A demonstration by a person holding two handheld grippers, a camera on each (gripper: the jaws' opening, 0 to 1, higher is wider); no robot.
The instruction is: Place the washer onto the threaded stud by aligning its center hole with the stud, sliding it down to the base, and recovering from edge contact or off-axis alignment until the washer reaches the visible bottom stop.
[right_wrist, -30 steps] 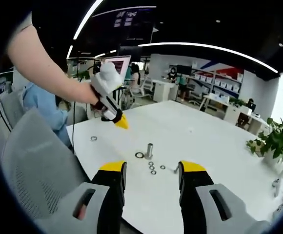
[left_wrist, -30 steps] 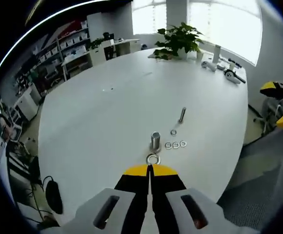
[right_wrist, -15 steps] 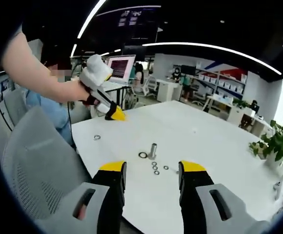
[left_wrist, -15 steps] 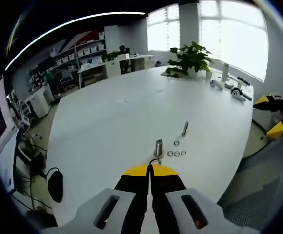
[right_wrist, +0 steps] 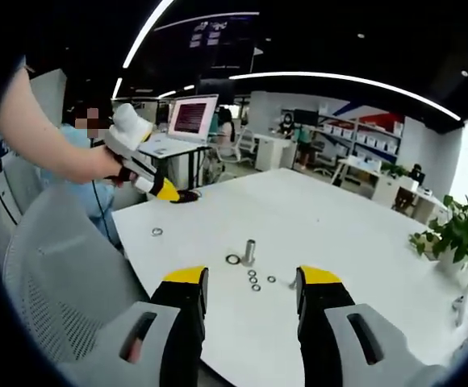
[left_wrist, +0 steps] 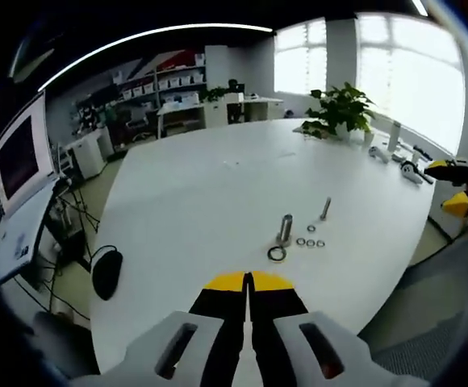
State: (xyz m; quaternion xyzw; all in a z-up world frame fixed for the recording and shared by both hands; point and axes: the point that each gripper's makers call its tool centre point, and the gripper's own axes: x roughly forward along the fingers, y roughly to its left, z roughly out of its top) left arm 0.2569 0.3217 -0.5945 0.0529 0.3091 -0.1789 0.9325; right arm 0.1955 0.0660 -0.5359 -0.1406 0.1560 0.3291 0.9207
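Left claw (left_wrist: 248,278) closed; four loose washers (left_wrist: 277,254) beside stud (left_wrist: 286,228).

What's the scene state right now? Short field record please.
stud: upright on white table, stud
large washer: flat on the table beside the stud base, not on it
small washers: three in a row near the stud
lone washer: near the table edge
left gripper: shut, empty
right gripper: open, empty
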